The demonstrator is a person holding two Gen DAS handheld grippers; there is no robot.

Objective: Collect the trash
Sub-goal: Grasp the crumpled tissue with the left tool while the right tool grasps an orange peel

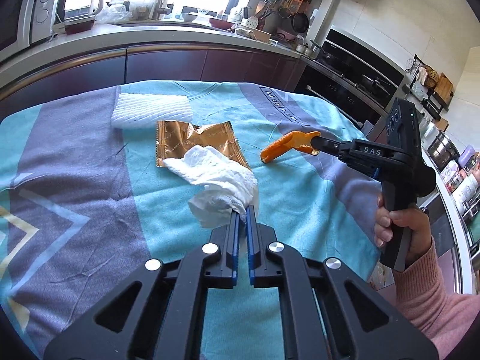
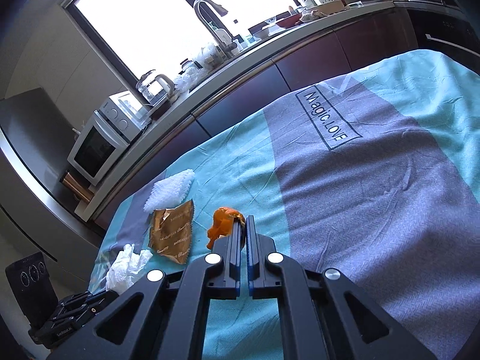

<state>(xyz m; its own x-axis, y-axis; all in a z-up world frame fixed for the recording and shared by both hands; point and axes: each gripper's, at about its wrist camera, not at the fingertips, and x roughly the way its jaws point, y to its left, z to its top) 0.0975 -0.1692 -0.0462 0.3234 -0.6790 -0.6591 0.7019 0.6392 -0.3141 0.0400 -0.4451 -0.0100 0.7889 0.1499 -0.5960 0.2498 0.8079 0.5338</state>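
My left gripper (image 1: 243, 211) is shut on a crumpled white tissue (image 1: 222, 180), lifted just above the blue and grey cloth (image 1: 75, 180). In the left wrist view my right gripper (image 1: 313, 145) reaches in from the right, shut on a curled orange peel (image 1: 285, 145) that hangs off its tips. The right wrist view shows the same peel (image 2: 223, 225) pinched at the tips of my right gripper (image 2: 243, 222), with the tissue (image 2: 124, 267) low on the left. A torn gold wrapper (image 1: 192, 142) and a white foam net (image 1: 151, 111) lie flat on the cloth beyond the tissue.
The cloth covers a table (image 2: 390, 180) facing a kitchen counter (image 1: 180, 34) with a kettle (image 1: 81, 3), a microwave (image 2: 102, 141) and a tap (image 2: 210, 15). A person's hand in a pink sleeve (image 1: 420, 285) holds the right gripper's handle. An oven (image 1: 360, 57) stands at the right.
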